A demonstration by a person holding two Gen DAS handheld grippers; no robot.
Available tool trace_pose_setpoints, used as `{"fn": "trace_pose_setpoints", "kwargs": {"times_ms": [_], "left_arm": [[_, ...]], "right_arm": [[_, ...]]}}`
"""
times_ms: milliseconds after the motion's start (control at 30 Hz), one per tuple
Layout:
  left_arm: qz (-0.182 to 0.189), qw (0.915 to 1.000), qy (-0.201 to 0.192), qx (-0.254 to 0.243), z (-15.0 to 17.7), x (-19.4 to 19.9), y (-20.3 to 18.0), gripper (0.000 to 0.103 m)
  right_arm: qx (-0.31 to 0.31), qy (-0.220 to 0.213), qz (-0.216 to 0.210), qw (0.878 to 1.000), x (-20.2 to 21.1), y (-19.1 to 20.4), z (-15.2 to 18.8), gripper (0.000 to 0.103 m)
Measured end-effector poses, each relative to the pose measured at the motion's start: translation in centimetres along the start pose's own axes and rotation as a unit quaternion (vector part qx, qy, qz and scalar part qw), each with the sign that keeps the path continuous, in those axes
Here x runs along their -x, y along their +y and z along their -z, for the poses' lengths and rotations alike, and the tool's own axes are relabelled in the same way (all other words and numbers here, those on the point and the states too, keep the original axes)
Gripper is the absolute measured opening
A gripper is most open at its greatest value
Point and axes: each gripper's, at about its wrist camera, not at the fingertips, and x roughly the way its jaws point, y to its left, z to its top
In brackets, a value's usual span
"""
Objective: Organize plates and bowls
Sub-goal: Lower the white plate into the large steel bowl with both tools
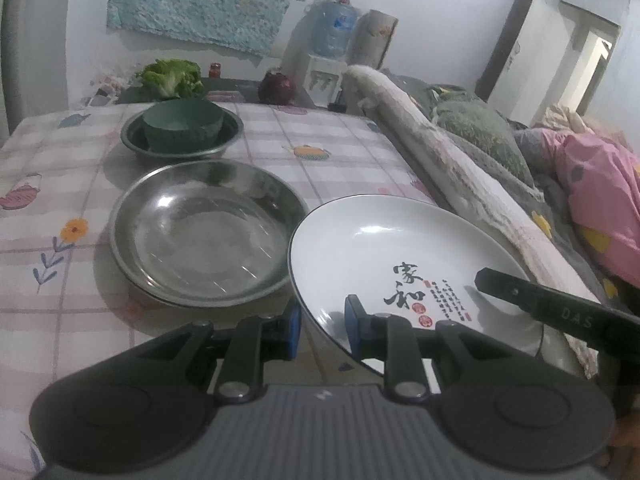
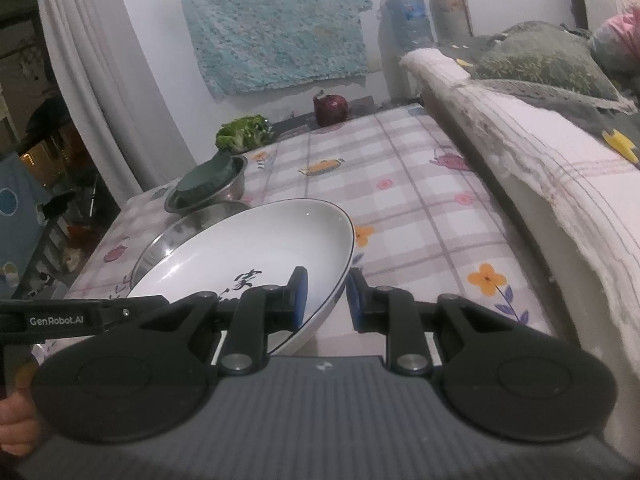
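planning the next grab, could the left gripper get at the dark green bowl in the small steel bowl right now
Probably not yet. The left gripper is clamped on the rim of the white ceramic plate, as is the right gripper. The dark green bowl sits beyond the wide steel plate, its top uncovered.

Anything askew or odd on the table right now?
The white plate is tilted off the table, rim pinched by both the left gripper and right gripper. The green bowl sits in a steel bowl. No spills or damage visible.
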Motion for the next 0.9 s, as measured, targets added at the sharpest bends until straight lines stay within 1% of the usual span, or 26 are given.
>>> {"fn": "trace_pose_setpoints", "kwargs": {"times_ms": [367,667,900], "left_arm": [[-0.026,0.999,-0.022,0.029,-1.1,1.0,2.9,0.023],[-0.044,0.9973,-0.023,0.054,-1.7,0.9,6.1,0.023],[-0.053,0.9959,-0.022,0.07,-1.9,0.5,8.1,0.023]], "right_arm": [[0.024,0.003,-0.03,0.999,-2.4,3.0,-1.6,0.021],[0.034,0.018,-0.05,0.998,-5.9,5.7,-2.2,0.021],[0.037,0.037,-0.056,0.997,-8.2,7.0,-2.2,0.021]]}}
